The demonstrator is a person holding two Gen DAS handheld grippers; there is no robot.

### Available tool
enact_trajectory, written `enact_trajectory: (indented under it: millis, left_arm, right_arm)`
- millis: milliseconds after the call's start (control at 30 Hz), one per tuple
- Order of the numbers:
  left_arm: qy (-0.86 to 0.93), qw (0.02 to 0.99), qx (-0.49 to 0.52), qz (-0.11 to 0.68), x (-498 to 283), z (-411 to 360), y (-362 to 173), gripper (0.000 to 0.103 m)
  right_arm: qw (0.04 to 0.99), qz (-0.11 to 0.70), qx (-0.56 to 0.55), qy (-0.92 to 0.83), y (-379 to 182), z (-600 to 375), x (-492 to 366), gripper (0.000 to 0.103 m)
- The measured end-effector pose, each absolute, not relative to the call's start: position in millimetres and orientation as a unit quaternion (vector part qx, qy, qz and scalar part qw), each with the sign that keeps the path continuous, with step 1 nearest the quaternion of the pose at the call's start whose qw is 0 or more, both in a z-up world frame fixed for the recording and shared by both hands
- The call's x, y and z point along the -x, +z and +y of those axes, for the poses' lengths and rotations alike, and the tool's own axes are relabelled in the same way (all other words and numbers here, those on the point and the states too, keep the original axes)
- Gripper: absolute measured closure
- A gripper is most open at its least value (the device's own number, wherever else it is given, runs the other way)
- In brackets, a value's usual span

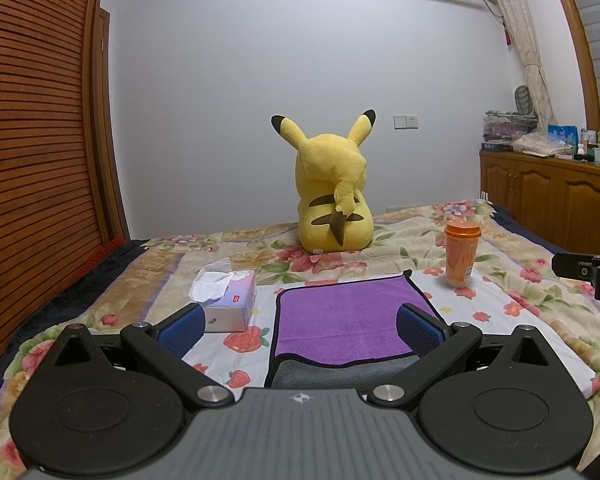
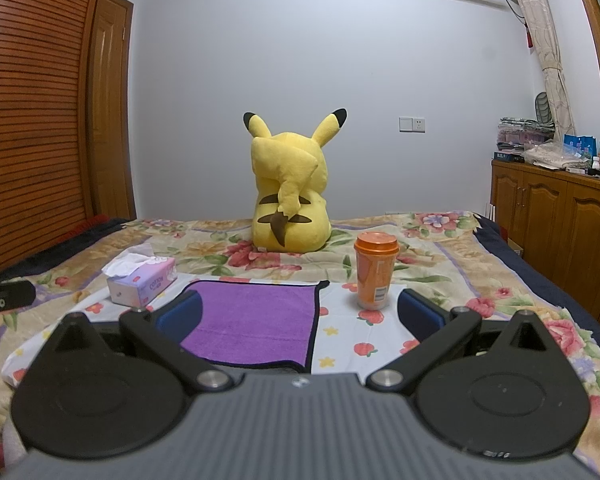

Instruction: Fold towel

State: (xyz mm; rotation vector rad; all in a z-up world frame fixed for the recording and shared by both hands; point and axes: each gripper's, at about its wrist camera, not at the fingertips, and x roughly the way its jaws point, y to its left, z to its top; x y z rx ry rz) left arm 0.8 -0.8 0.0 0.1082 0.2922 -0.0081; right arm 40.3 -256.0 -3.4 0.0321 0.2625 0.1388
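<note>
Your left gripper [image 1: 300,326] is hovering with its blue-padded fingers [image 1: 180,330] spread wide, gripping nothing. Lying flat between and just beyond them is the purple terry towel with dark edging [image 1: 340,320], a grey underside showing along its near edge. Beyond the left finger, a pale lilac cardboard tissue box [image 1: 230,304] is sitting just beside the towel. Off past the right finger, an orange plastic lidded cup [image 1: 461,254] is standing upright.

Your right gripper [image 2: 300,314] is likewise standing wide apart and empty. The towel [image 2: 256,320] is lying ahead of its left finger, the cup [image 2: 375,272] ahead and slightly right of centre. Farther out, a yellow plush toy with black-tipped ears [image 2: 290,196] is sitting on the floral quilted bedspread [image 2: 440,248], its back to you.
</note>
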Motion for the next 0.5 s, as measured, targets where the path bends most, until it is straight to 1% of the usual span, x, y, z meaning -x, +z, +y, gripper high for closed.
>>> enact_trajectory:
  millis: [500]
  left_arm:
    - [-0.006,0.987,-0.059,0.147,-0.2,2.0,-8.9,0.0]
  right_arm:
    - [0.989,0.131,-0.016,0.07,-3.8,-258.2,-38.8,0.0]
